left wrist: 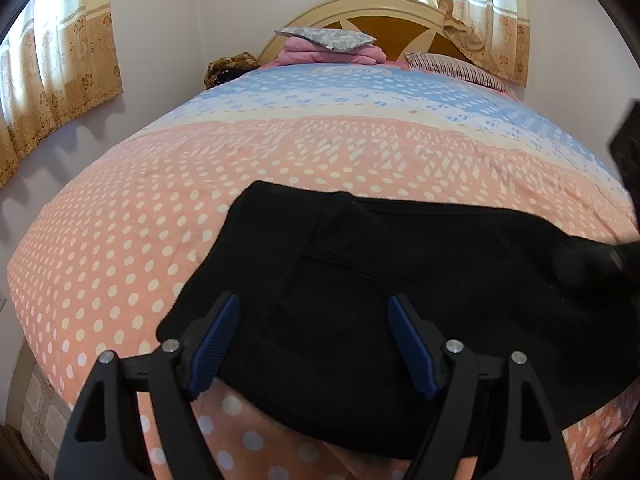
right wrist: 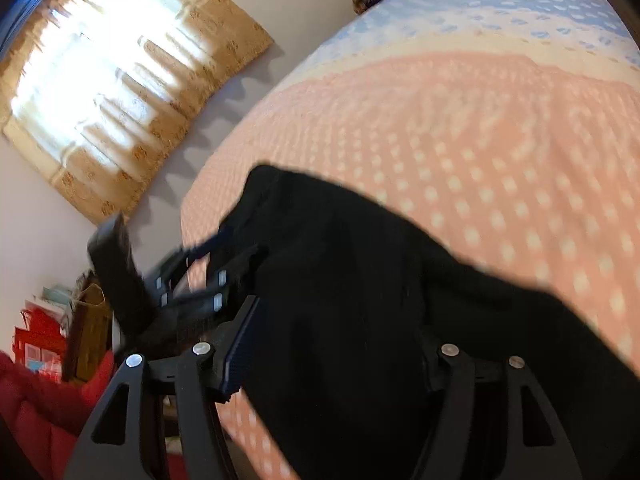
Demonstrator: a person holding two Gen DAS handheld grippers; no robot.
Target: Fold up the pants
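Note:
The black pants (left wrist: 380,280) lie in a folded bundle on the bed near its front edge, stretching off to the right. In the left wrist view my left gripper (left wrist: 314,300) stands open just over the bundle's near left part. Its blue pads (left wrist: 218,340) are wide apart and grip nothing. The right wrist view is blurred. It shows the pants (right wrist: 360,280) filling the space under my right gripper (right wrist: 336,320), whose jaws stand wide; the right finger is lost against the black cloth. The left gripper (right wrist: 200,280) shows there at the bundle's left end.
The bed sheet (left wrist: 160,200) is pink with white dots, turning blue toward the headboard (left wrist: 384,12). Folded pink cloths (left wrist: 320,52) under a grey packet and a striped pillow (left wrist: 448,66) lie at the head. A wall and curtains (left wrist: 60,60) close the left side. Red bags (right wrist: 40,340) stand beside the bed.

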